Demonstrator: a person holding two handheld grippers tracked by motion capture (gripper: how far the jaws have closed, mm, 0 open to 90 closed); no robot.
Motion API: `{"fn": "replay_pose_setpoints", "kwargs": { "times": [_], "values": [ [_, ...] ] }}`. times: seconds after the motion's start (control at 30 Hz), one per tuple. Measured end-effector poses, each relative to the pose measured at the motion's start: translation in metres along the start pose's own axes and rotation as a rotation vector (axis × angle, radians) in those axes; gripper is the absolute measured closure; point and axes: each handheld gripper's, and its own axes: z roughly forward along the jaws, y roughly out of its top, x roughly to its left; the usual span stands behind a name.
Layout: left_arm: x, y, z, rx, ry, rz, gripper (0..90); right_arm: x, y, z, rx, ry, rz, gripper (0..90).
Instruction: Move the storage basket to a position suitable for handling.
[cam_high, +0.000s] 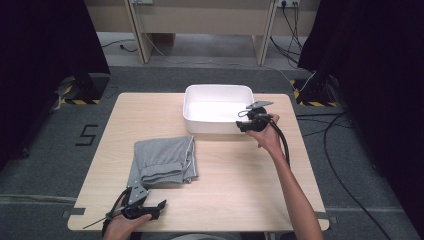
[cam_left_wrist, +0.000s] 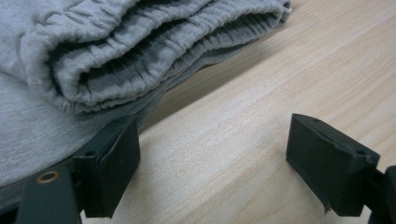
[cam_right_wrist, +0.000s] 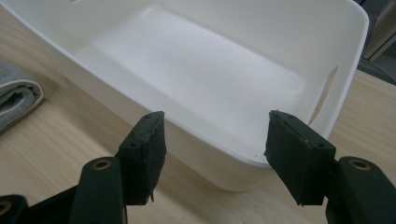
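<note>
High view, right gripper (cam_high: 243, 126) fingers spread at white bin (cam_high: 192, 111), left gripper (cam_high: 159, 206) released beside folded grey shorts (cam_high: 162, 160), forearms cropped.

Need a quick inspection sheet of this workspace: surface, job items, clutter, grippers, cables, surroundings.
Surface: light wooden table, bare apart from the job's things.
Job's things: folded grey garment lying flat left of centre; empty white bin at the far edge.
Clutter: nothing seen.
Grippers: left gripper open, low by the garment's near edge; right gripper open, at the bin's near right corner, nothing between its jaws.
Cables: black cable trailing along the right forearm; more on the floor at right.
Surroundings: dark curtains both sides, grey floor.
</note>
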Motion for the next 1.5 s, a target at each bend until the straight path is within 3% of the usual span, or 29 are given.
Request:
{"fn": "replay_pose_setpoints", "kwargs": {
  "times": [0.77, 1.03, 1.3, 1.5],
  "values": [
    [0.000, 0.000, 0.000, 0.001, -0.002, -0.003, 16.5, 0.015, -0.052, -0.055, -0.038, -0.007, -0.001, 36.9],
    [0.000, 0.001, 0.000, 0.009, -0.004, 0.002, 16.5, 0.028, -0.067, -0.075, -0.052, 0.025, 0.014, 36.6],
    [-0.001, 0.001, 0.000, 0.009, -0.005, 0.002, 16.5, 0.051, -0.085, -0.094, -0.068, 0.029, 0.017, 36.3],
    [-0.001, 0.001, 0.000, 0.009, -0.005, 0.002, 16.5, 0.068, -0.093, -0.106, -0.068, 0.058, 0.015, 35.8]
  ]
}}
